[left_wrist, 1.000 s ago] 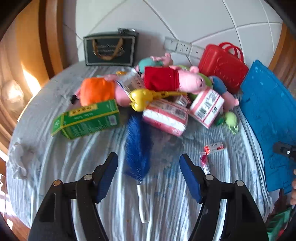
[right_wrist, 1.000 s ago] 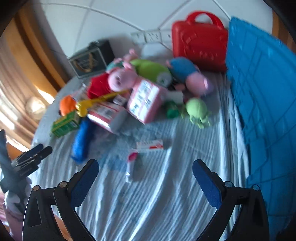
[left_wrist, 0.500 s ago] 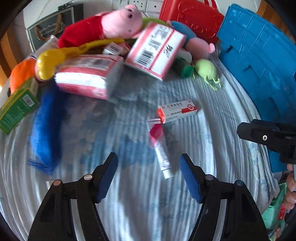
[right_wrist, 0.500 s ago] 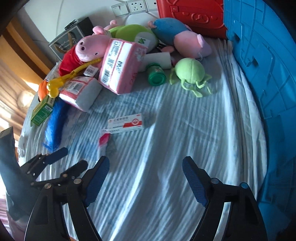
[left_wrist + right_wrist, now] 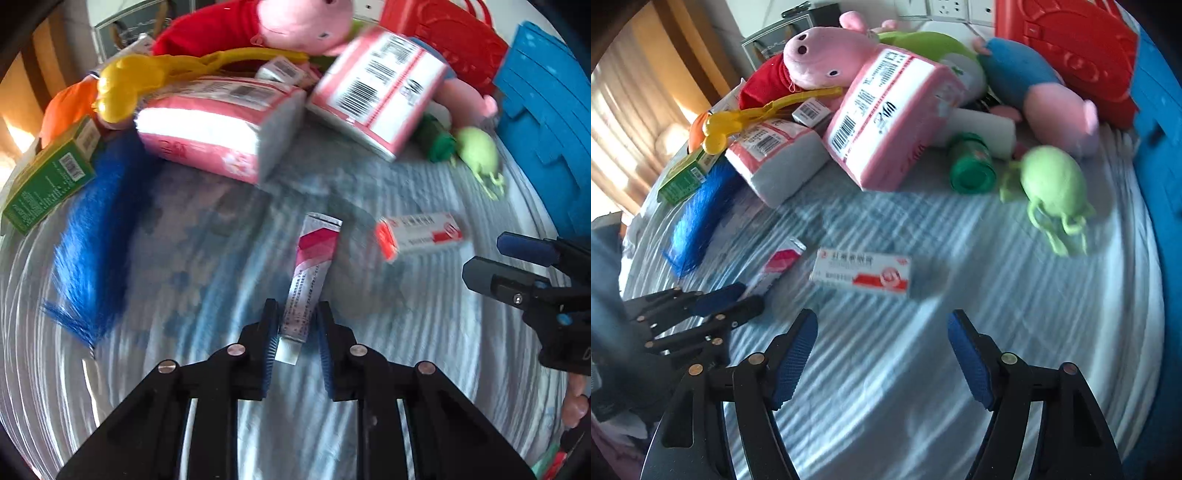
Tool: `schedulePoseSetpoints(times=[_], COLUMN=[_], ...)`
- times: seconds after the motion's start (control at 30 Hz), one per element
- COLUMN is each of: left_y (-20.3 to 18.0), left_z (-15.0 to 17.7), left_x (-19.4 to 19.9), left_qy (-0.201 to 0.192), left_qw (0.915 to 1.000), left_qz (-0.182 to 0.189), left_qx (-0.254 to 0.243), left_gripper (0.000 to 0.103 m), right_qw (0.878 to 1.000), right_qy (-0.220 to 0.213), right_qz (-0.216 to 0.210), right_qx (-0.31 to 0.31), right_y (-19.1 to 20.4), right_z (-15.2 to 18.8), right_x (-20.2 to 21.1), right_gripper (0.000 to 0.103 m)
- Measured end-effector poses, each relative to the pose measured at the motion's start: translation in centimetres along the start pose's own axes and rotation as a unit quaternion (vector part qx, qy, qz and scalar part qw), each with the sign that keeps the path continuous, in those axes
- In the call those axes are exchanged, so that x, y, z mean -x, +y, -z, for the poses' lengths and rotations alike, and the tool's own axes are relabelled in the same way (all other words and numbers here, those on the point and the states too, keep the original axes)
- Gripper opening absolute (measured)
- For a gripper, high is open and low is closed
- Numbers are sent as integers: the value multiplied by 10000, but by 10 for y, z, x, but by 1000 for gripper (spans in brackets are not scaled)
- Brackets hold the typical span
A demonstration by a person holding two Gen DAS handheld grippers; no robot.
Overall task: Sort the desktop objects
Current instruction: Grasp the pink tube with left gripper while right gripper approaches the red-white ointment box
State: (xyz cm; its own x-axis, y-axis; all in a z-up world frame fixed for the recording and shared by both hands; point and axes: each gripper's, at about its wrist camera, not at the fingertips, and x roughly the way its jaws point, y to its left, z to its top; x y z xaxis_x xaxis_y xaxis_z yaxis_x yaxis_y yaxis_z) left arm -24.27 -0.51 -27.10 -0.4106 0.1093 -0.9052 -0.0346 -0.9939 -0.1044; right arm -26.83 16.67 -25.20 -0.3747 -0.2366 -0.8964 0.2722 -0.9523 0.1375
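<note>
A pink-and-white ointment tube point(image 5: 312, 266) lies on the striped blue cloth point(image 5: 221, 369). Its lower end sits between the pads of my left gripper point(image 5: 295, 332), whose jaws are closing on it. The same tube point(image 5: 779, 264) and left gripper point(image 5: 738, 299) show at the left of the right wrist view. To the tube's right lies a white-and-red medicine box point(image 5: 862, 271). Just short of that box hovers my right gripper point(image 5: 881, 343); its jaws are closing with only cloth between them. It also shows at the right edge of the left wrist view point(image 5: 484, 256).
Piled behind are pink tissue packs point(image 5: 890, 118), a pink pig plush point(image 5: 827, 55), a yellow plastic tool point(image 5: 147, 77), a green box point(image 5: 44, 184) and a blue brush point(image 5: 96, 243). A green bottle point(image 5: 971, 170) and a green plush point(image 5: 1052, 188) lie right. Farther right are a red case point(image 5: 1067, 55) and a blue crate point(image 5: 546, 122).
My left gripper came down over the tube and its jaws narrowed from wide to around the tube's end. My right gripper sank closer to the medicine box and its jaws narrowed.
</note>
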Motion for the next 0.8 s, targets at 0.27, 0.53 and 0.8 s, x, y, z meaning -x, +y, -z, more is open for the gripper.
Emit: schedulePoseSetpoints(times=[0.27, 0.53, 0.8], left_y=[10, 21, 3], left_z=[-3, 9, -18], left_x=[-3, 6, -5], left_qy=[-114, 27, -52], left_qw=[9999, 9997, 9993], left_qz=[44, 210, 320], left_qx=[105, 146, -210], left_gripper=[20, 20, 20], right_qw=[9994, 9949, 9984], right_qy=[181, 559, 85], right_qz=[-285, -567, -331], right_qx=[72, 616, 446], right_y=[-3, 24, 5], right_z=[-18, 14, -11], right_x=[-36, -16, -14], right_gripper=[78, 77, 77])
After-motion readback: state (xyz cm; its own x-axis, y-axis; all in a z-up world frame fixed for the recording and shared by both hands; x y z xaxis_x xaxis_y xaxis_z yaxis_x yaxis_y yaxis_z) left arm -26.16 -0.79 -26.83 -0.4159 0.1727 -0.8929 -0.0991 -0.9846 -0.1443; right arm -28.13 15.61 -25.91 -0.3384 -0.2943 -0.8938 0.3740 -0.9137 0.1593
